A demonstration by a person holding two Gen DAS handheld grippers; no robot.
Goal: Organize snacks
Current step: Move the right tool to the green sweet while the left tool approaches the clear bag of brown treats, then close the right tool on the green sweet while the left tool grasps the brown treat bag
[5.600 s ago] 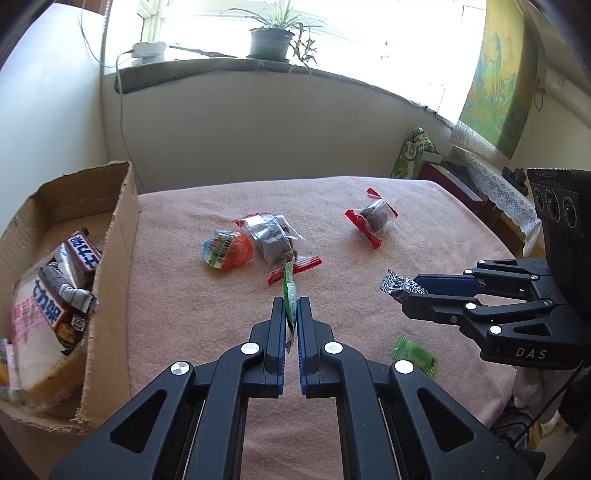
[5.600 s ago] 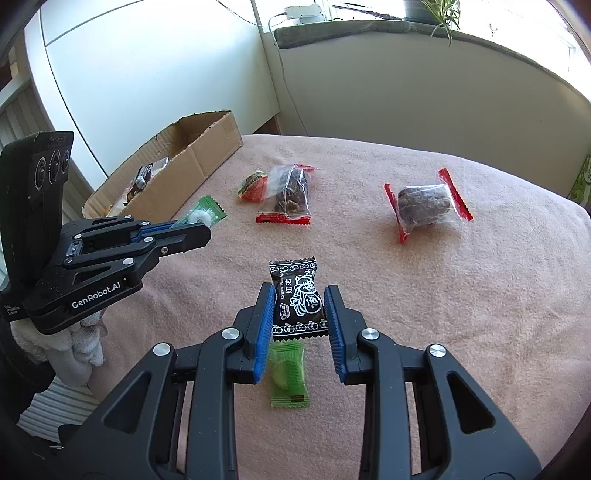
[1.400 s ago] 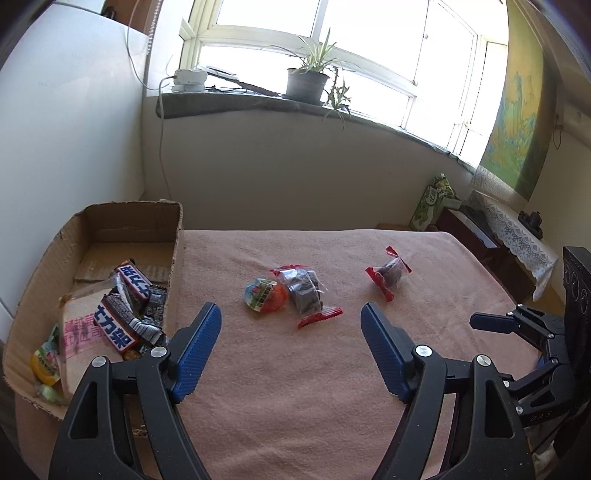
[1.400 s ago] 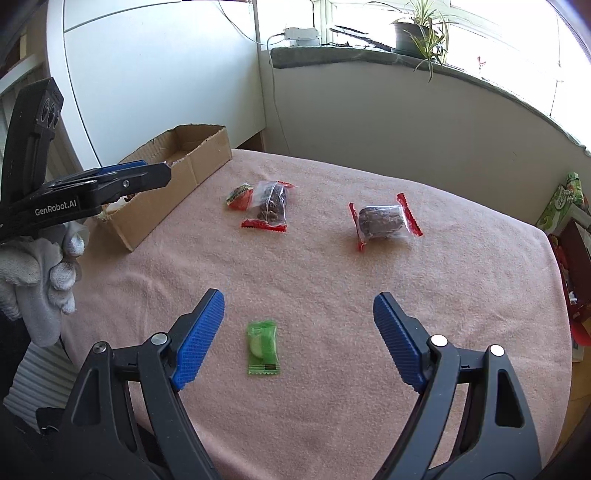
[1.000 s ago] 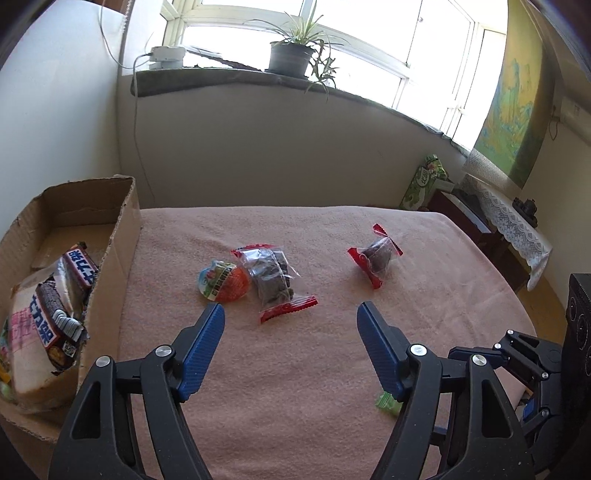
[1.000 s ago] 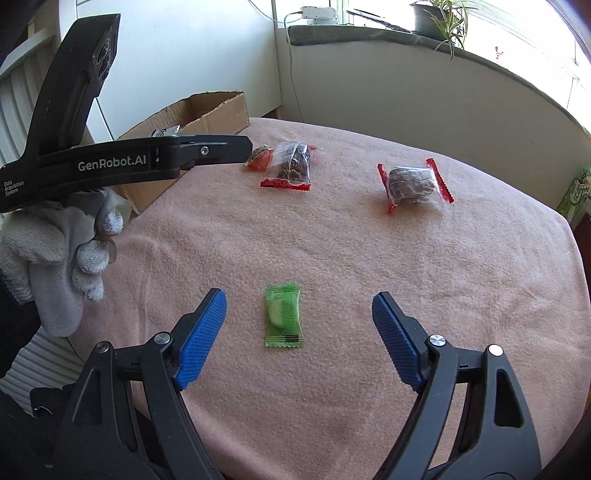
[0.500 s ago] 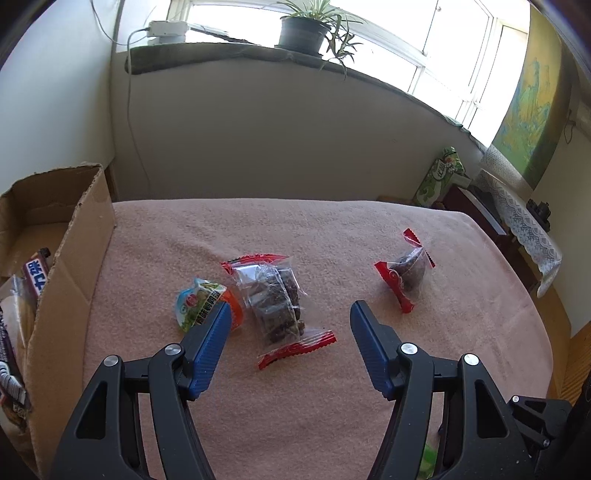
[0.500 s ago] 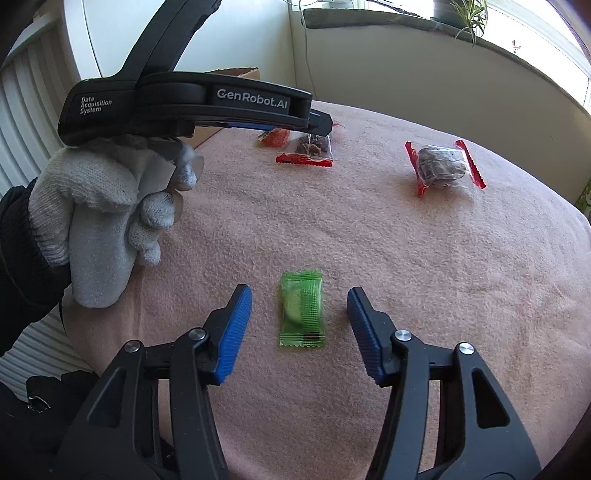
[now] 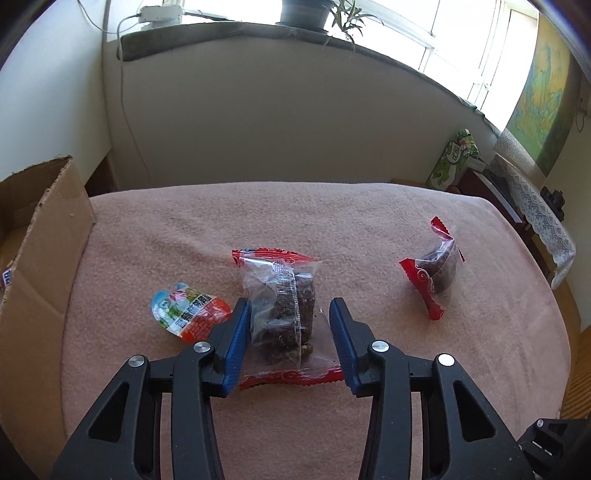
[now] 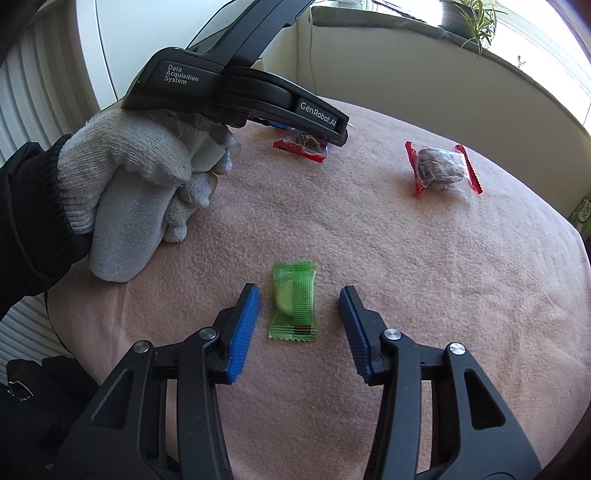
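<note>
My left gripper (image 9: pixel 290 308) is open, its jaws on either side of a clear snack pack with red ends (image 9: pixel 284 314) on the pink cloth. A round colourful snack (image 9: pixel 186 310) lies just left of it. A second red-ended pack (image 9: pixel 436 269) lies to the right. My right gripper (image 10: pixel 299 295) is open, its jaws on either side of a small green candy packet (image 10: pixel 295 301). The left gripper (image 10: pixel 343 142) also shows in the right wrist view, held by a gloved hand (image 10: pixel 136 181) over the clear pack (image 10: pixel 301 146).
A cardboard box (image 9: pixel 40 236) stands at the table's left edge, only a sliver of its contents showing. The pink-covered table (image 9: pixel 369 218) ends near a wall under a windowsill with a potted plant (image 9: pixel 303 14). A side cabinet with a green pack (image 9: pixel 456 158) stands at right.
Both grippers let go of earlier snacks and opened. Both then moved forward and down, the left around the clear pack, the right around the green candy, and their jaws have narrowed.
</note>
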